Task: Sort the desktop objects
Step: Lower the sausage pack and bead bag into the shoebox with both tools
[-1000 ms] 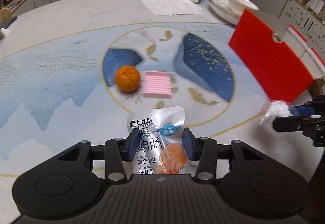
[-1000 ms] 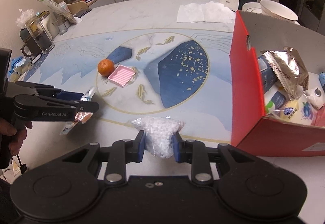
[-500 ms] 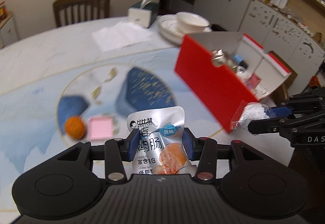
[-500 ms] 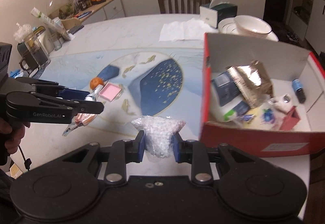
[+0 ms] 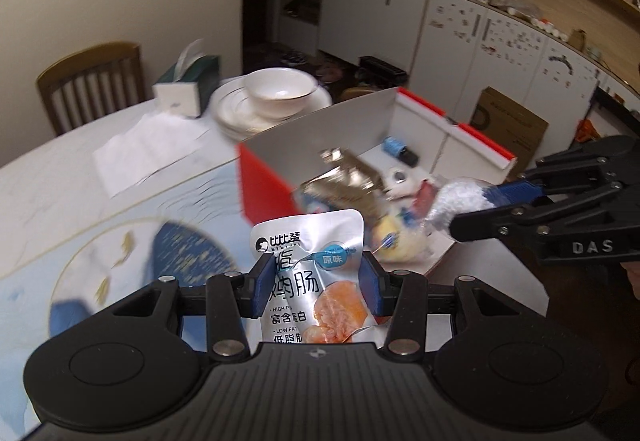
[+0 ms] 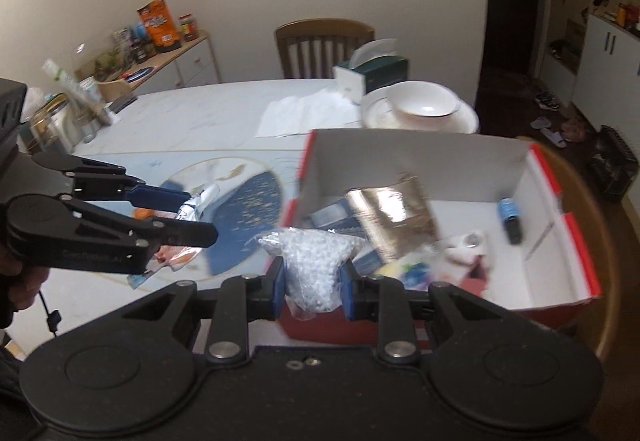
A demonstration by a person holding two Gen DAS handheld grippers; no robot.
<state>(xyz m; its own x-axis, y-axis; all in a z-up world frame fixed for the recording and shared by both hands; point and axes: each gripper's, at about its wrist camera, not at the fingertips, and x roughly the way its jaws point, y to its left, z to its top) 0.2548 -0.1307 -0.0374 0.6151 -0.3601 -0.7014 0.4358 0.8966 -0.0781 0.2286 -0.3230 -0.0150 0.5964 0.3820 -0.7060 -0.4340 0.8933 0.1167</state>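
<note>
A: Status on your L gripper [image 5: 316, 283]?

B: Your L tongs are clamped on the sausage pouch [image 5: 310, 273], silver pack w/ blue label, upright betw the blue pads [image 5: 262, 283]. It's held in the air, near side of the red box [image 5: 266, 187], just short of the near-left corner. Seen from your R cam, the same pouch [image 6: 192, 207] hangs over the blue table pattern, left of the box.

A: R gripper [image 6: 314, 281]?

B: Your R tongs are pinched on the bead bag [image 6: 316, 265], clear plastic w/ white pellets, bulging up betw the pads. It sits over the near wall of the red box [image 6: 560, 185]. L cam shows that bag [image 5: 456, 201] at the box's right side, above the contents.

A: What's in the box?

B: Gold foil pack [image 6: 396, 215] tilted in the middle, blue cylinder [image 6: 508, 211] at the far right, some small white and yellow items near side – blurred, can't ID.

A: Rest of the table [image 6: 192, 125]?

B: White bowl [image 6: 426, 105] on stacked plates far side, just beyond the box. Tissue box [image 6: 372, 75] left of it, paper sheet [image 6: 308, 113] flat nearby, chair [image 6: 324, 45] behind. Orange item mostly hidden behind your L gripper.
</note>
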